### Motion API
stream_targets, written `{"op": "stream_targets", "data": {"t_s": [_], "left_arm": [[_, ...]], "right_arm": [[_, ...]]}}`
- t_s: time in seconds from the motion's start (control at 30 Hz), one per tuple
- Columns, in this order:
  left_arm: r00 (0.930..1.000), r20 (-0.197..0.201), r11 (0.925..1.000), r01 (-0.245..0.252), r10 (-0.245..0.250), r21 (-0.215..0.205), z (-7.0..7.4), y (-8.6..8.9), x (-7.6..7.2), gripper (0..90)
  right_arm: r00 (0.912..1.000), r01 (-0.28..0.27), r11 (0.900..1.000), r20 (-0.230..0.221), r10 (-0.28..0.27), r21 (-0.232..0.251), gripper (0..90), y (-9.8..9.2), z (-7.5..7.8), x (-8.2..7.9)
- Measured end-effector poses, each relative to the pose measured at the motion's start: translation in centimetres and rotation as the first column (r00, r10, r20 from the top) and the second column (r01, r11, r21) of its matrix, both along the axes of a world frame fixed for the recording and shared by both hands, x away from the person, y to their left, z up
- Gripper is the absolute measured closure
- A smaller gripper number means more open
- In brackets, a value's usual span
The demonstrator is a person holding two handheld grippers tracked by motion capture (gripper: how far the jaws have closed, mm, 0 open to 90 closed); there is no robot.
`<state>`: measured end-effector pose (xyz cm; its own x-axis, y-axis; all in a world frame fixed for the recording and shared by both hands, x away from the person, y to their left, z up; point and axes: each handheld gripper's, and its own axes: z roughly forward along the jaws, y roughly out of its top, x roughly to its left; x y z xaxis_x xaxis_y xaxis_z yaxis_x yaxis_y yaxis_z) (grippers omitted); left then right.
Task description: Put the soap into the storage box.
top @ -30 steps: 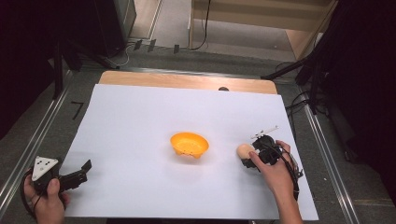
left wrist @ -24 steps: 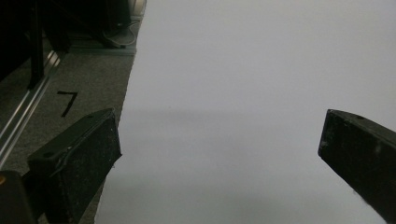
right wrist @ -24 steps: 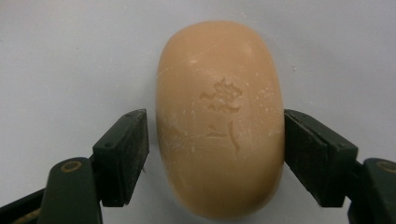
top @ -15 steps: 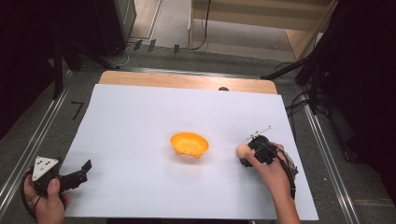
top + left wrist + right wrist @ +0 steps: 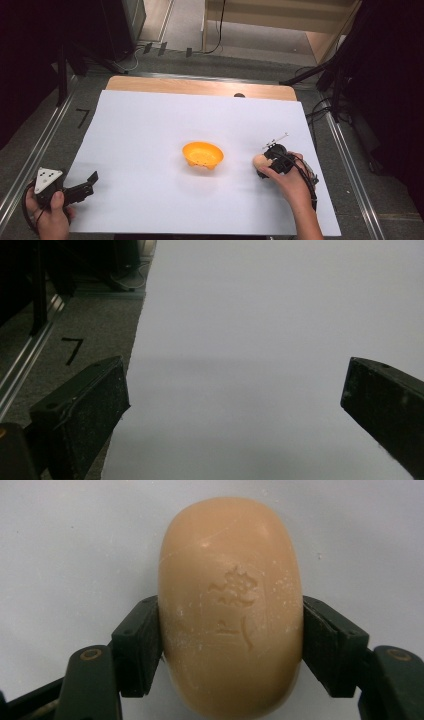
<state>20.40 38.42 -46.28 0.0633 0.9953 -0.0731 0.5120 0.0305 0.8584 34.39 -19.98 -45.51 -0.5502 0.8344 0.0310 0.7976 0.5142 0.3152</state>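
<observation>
Pinching soap [image 5: 230, 615], right tool [image 5: 261, 165] near sheet's [image 5: 150, 125] right edge.

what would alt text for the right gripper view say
A peach-coloured bar of soap with a stamped emblem is clamped between the right gripper's two black fingers, seen from above against a plain white table sheet.

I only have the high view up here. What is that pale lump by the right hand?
Observer: A peach-coloured bar of soap with a stamped mark on top.
Operator: Is it actually gripped?
Observer: Yes, the right gripper has just closed, and its pads press both sides of the bar.
Operator: And the other one?
Observer: The left gripper stands wide open with nothing but white sheet between its jaws.
</observation>
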Motion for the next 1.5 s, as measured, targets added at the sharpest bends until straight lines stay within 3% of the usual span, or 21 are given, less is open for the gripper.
{"op": "stream_targets", "data": {"t_s": [0.43, 0.73, 0.87, 1.1, 1.2, 1.23, 1.5], "left_arm": [[1.0, -0.002, 1.0, -0.002, 0.002, -0.003, 0.0, 0.1, 0.0, 0.0], [1.0, 0.001, 1.0, -0.001, 0.001, -0.003, 0.0, 0.1, 0.0, 0.0], [1.0, 0.001, 1.0, 0.002, -0.002, -0.001, 0.0, 0.1, 0.0, 0.0], [1.0, 0.001, 1.0, -0.002, 0.002, 0.0, 0.0, 0.1, 0.0, 0.0], [1.0, 0.001, 1.0, 0.001, -0.001, 0.0, 0.0, 0.1, -0.1, 0.0], [1.0, 0.002, 1.0, 0.0, 0.0, -0.002, 0.0, 0.1, 0.0, 0.0], [1.0, 0.001, 1.0, 0.001, -0.001, -0.002, 0.0, 0.1, -0.1, 0.0]], "right_arm": [[0.9999, -0.009, 1.0, -0.011, 0.009, 0.016, 32.9, -0.2, 0.2, 0.2], [0.9948, -0.088, 0.996, 0.05, 0.088, 0.0, 33.0, 0.1, 2.1, -0.1], [0.9925, -0.108, 0.994, 0.057, 0.108, 0.0, 33.0, 0.5, 2.8, 0.0], [0.9819, -0.16, 0.987, 0.106, 0.157, 0.02, 33.0, 1.3, 4.6, 0.5], [0.9798, -0.169, 0.986, 0.11, 0.167, 0.013, 33.0, 1.6, 5.0, 0.7], [0.9749, -0.193, 0.981, 0.117, 0.189, 0.016, 33.0, 1.9, 5.5, 0.8], [0.9623, -0.239, 0.971, 0.141, 0.233, 0.029, 33.0, 3.2, 6.9, 1.3]]}}
